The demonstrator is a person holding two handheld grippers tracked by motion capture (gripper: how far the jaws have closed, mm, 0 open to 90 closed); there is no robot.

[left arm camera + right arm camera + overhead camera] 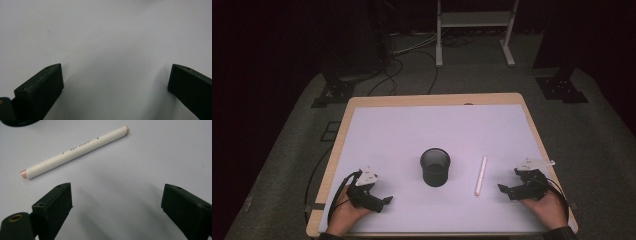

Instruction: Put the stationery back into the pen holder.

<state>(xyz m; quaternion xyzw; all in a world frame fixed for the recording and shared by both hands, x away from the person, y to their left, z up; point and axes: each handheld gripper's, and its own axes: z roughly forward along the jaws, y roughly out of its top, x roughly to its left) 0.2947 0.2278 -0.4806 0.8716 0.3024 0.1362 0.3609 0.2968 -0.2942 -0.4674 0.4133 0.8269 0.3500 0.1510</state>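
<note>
On the white table sheet, at about four o'clock from the black mesh pen cup, lies the slim white plastic marker with pinkish ends, flat and apart from the cup. The right gripper rests just beside it at the marker's three o'clock, jaws spread wide and empty; in the right gripper view the marker sits just beyond the jaw tips. The left gripper, at the cup's seven o'clock, is also wide and empty. I'd judge the marker light, stiff and smooth, apt to roll; best pinched across mid-barrel.
</note>
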